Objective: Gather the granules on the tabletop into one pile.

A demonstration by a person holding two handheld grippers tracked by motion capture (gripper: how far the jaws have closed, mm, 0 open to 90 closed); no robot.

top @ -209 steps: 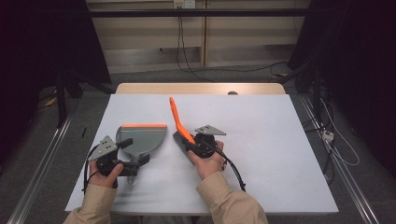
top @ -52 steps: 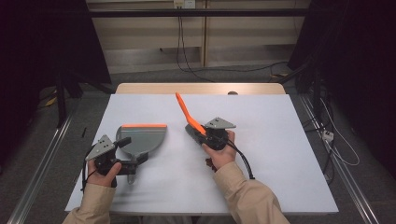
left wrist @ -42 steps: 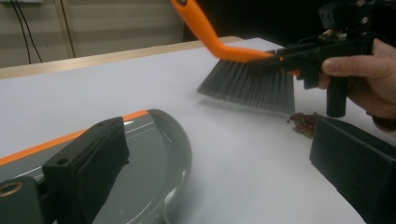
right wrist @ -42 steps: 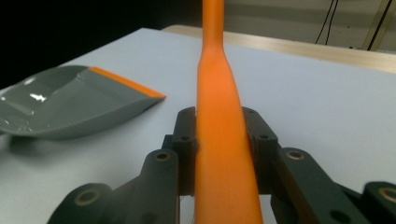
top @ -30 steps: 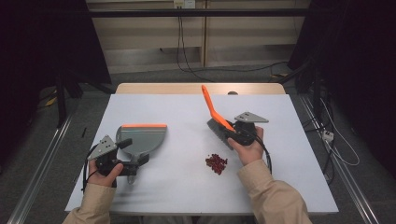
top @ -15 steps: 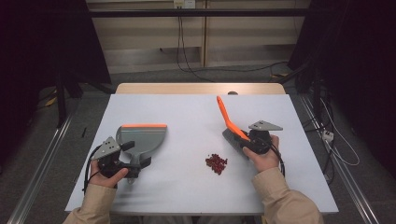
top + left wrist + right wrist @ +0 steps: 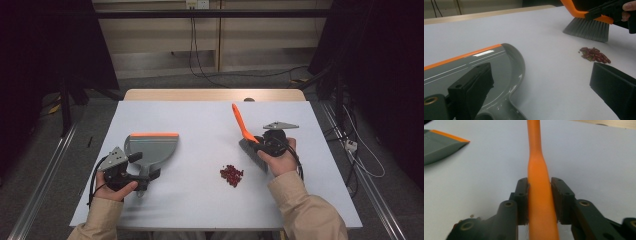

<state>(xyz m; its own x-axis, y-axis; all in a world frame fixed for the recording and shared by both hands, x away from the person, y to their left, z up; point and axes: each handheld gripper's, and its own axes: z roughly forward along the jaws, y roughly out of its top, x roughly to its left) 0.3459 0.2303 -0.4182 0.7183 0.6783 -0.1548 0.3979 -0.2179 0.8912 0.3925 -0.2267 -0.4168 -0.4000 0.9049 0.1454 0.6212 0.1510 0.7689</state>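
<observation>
my right tongs [image 7: 257, 146] are clamped on the brush [image 7: 248, 141] handle, bristles just right of the beans [image 7: 231, 175]; left tongs [image 7: 145, 175] gape apart over the dustpan [image 7: 151, 148] on the desk [image 7: 200, 120]

Counted on the table [image 7: 165, 117]: 1 dustpan [image 7: 151, 148], grey w/ orange lip; 1 brush [image 7: 249, 141], orange handle, grey bristles; 1 small heap of red beans [image 7: 231, 175], individual pcs too small to be counted. 2 grippers are seen: left gripper [image 7: 131, 171], right gripper [image 7: 261, 145].

Dustpan [image 7: 151, 150] left on table [image 7: 200, 200]; beans [image 7: 231, 175] centre; brush [image 7: 250, 142] just right, seemingly touching table.
</observation>
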